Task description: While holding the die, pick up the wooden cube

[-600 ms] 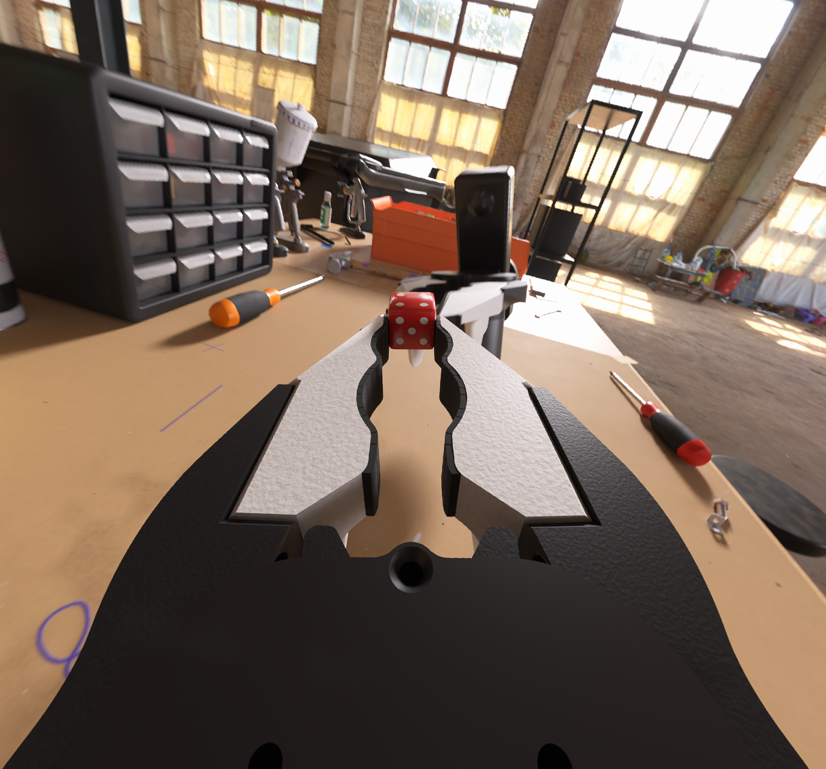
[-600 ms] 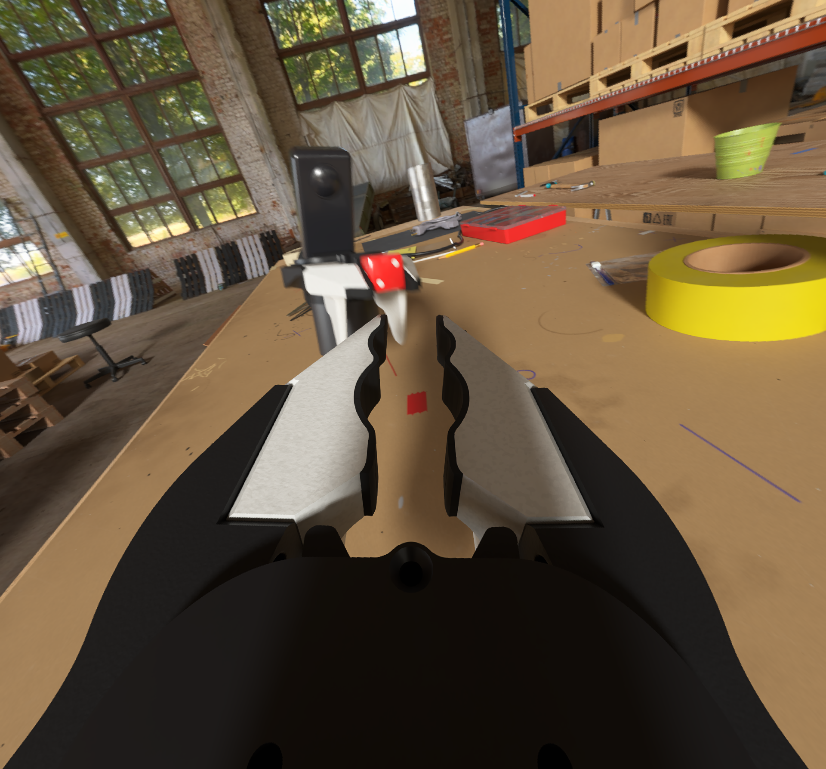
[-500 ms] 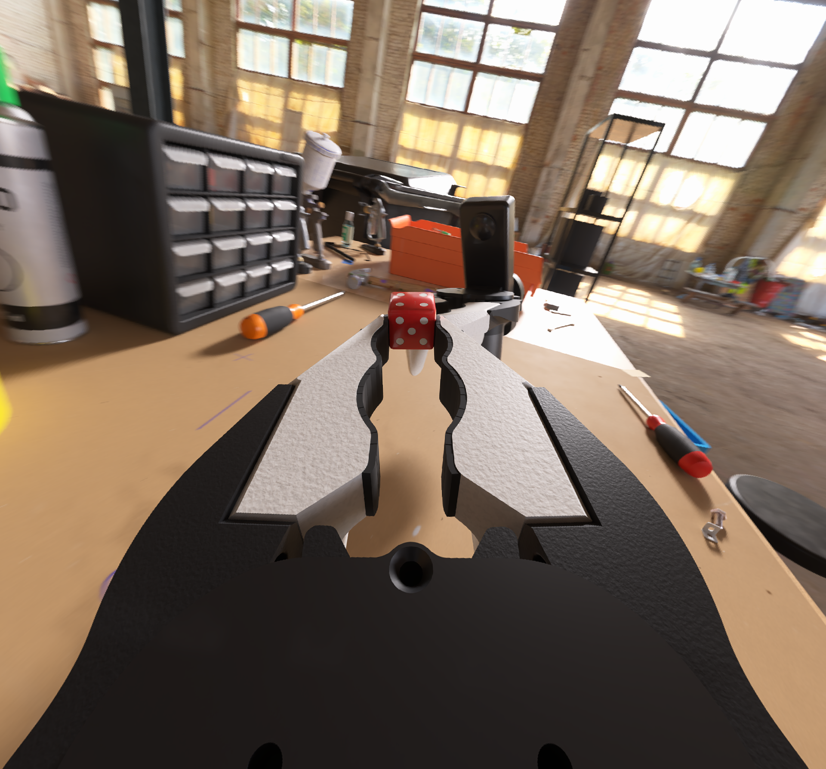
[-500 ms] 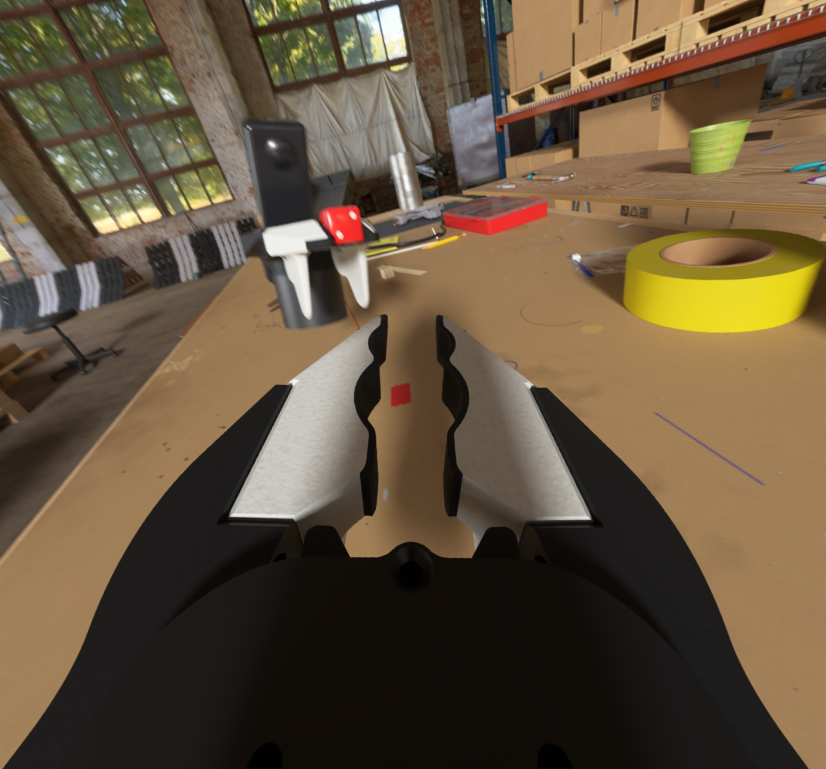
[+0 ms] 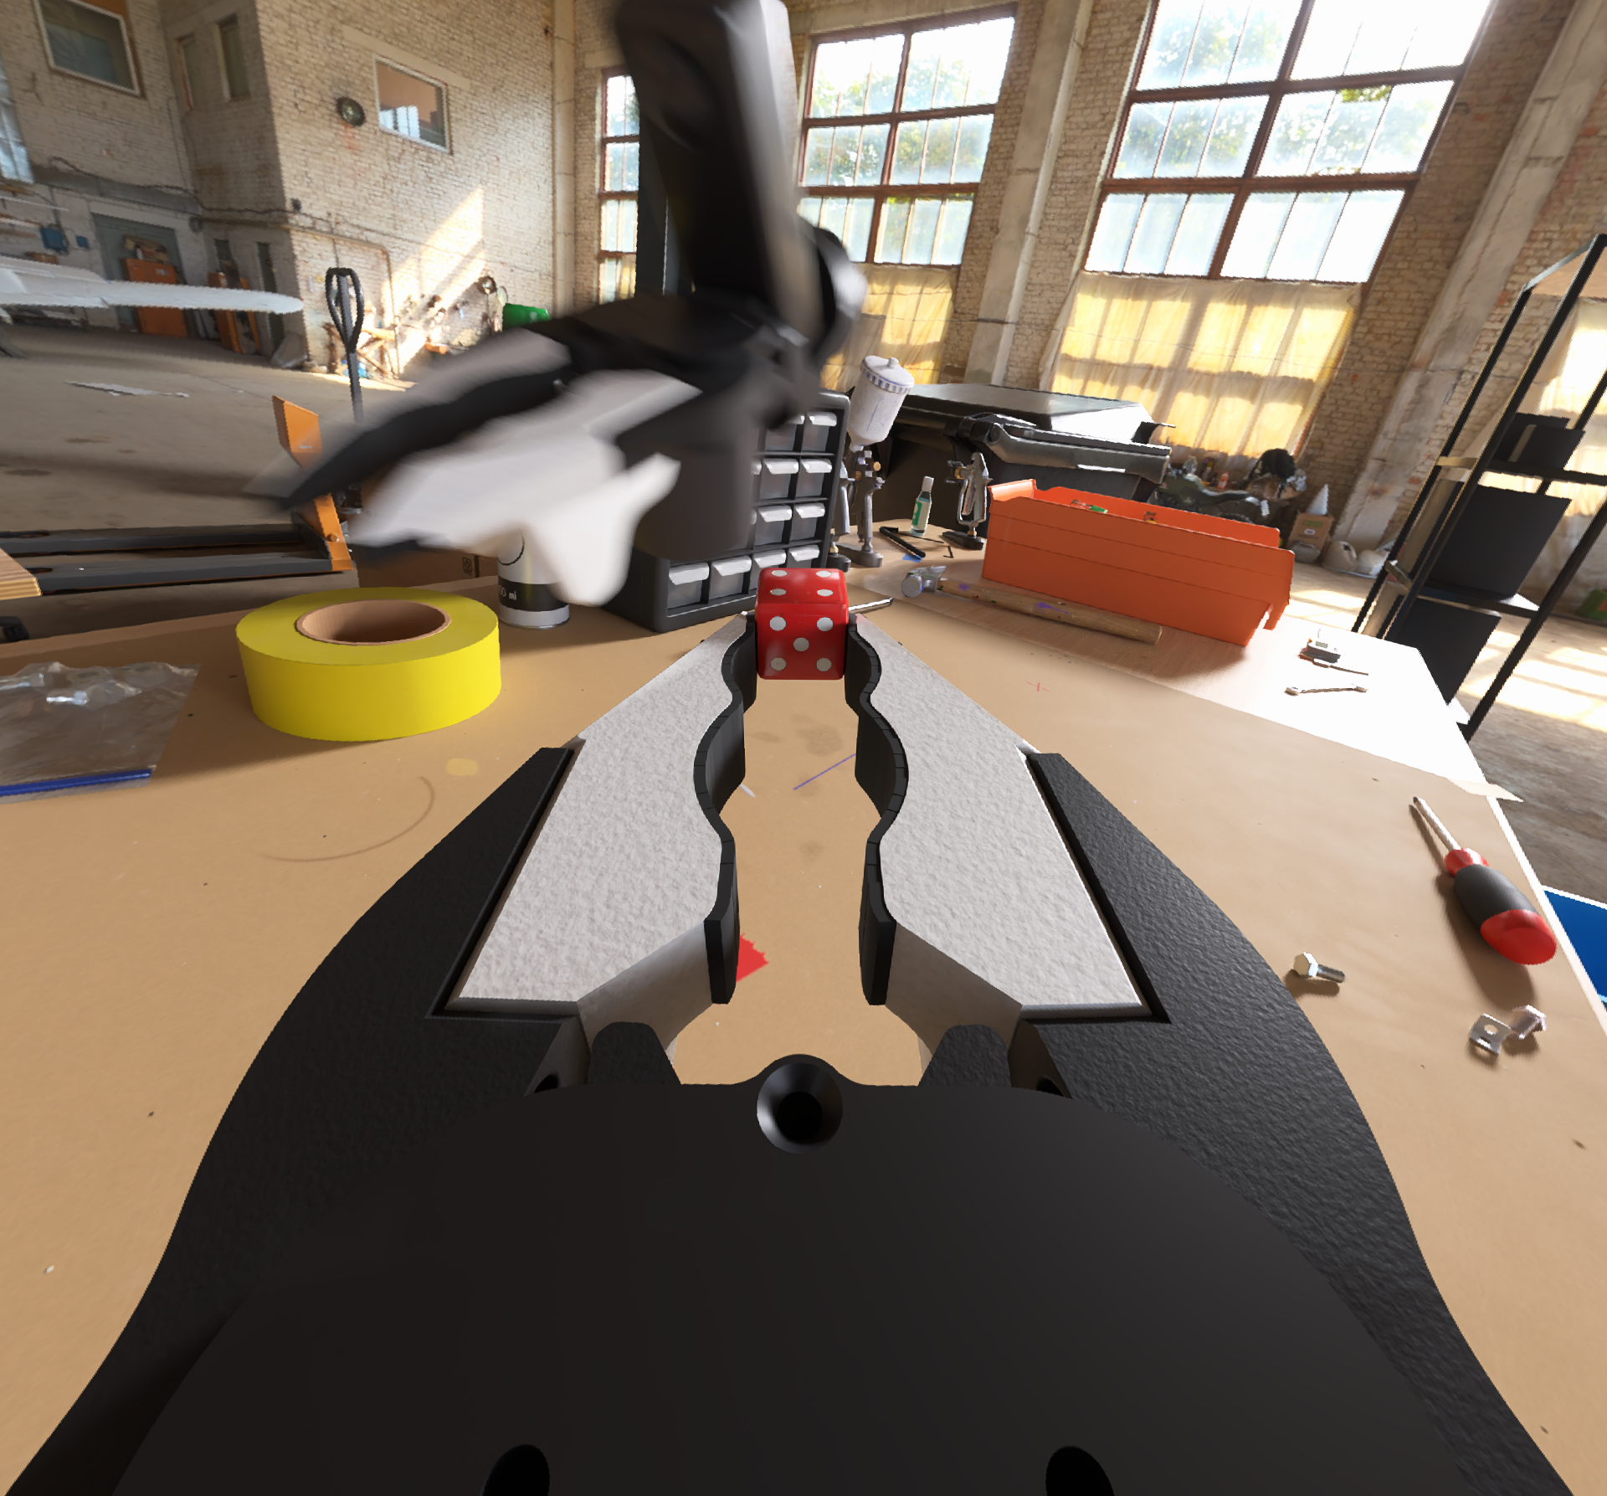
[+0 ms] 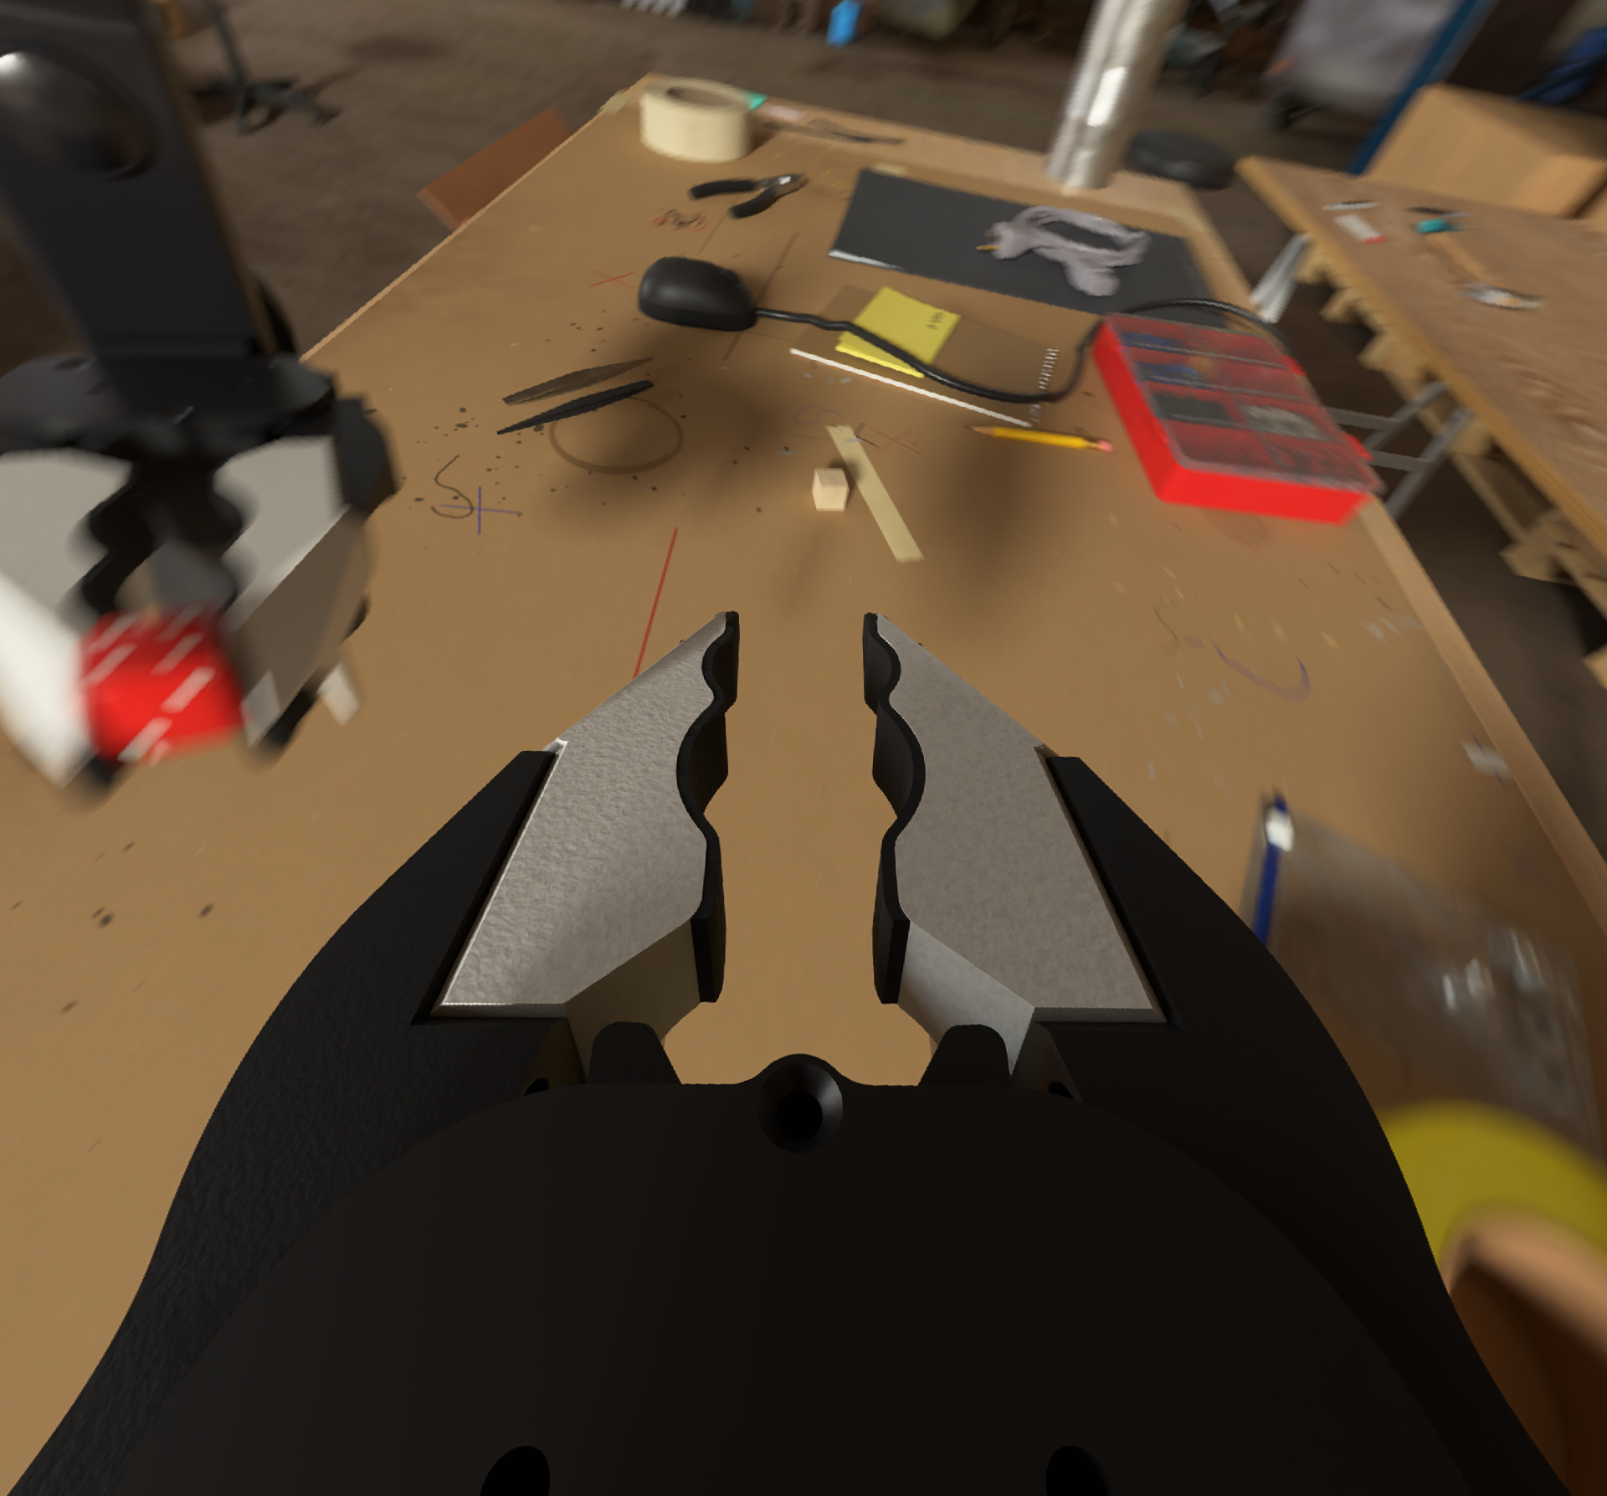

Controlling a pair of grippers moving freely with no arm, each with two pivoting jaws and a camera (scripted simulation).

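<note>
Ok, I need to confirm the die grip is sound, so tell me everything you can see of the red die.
The die is a glossy red cube with white pips and rounded edges, plastic by its look. It sits upright, pinched at the tips of the left gripper, one dark pad pressing each side, held clear above the brown table. Top and near faces show. In the right wrist view it is a blurred red block.

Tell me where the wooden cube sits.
In the right wrist view, the wooden cube sits on the table just left of a pale wooden strip, ahead of the open right hand-held gripper.
</note>
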